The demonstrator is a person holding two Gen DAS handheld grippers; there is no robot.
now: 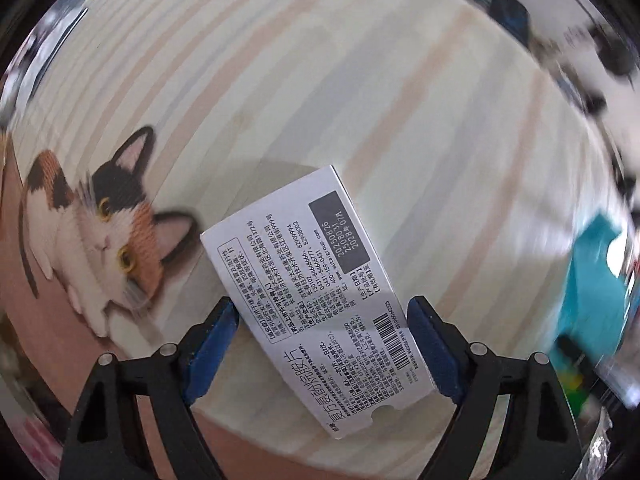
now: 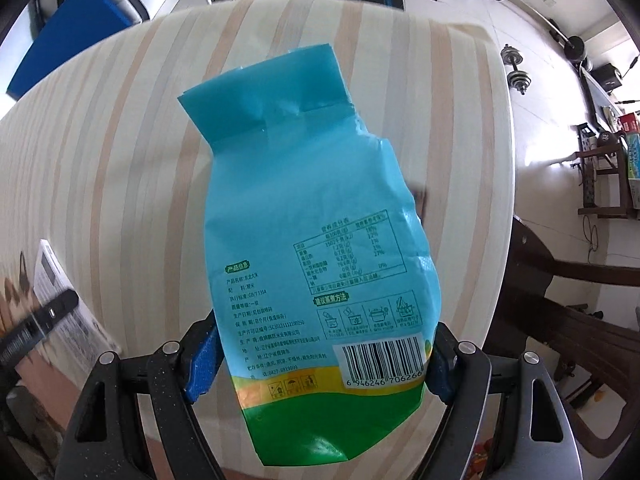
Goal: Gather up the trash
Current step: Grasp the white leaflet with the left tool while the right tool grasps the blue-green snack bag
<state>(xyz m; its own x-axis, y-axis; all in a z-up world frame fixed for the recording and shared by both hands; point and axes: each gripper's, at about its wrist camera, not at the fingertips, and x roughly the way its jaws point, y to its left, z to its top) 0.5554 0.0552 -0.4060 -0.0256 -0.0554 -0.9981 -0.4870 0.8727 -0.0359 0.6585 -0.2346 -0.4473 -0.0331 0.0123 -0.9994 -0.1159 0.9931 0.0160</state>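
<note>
Straddled by left gripper (image 1: 322,344), white medicine box (image 1: 308,300) at 6 o'clock: light, stiff, best pinched on long edges; pads seemingly touching. Gripped by right gripper (image 2: 320,356): blue bag (image 2: 316,240), soft, crinkly.

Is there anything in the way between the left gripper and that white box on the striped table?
Nothing visible is. The white box lies flat on the striped table, already between the left gripper pads. The cat picture sits off to one side.
</note>
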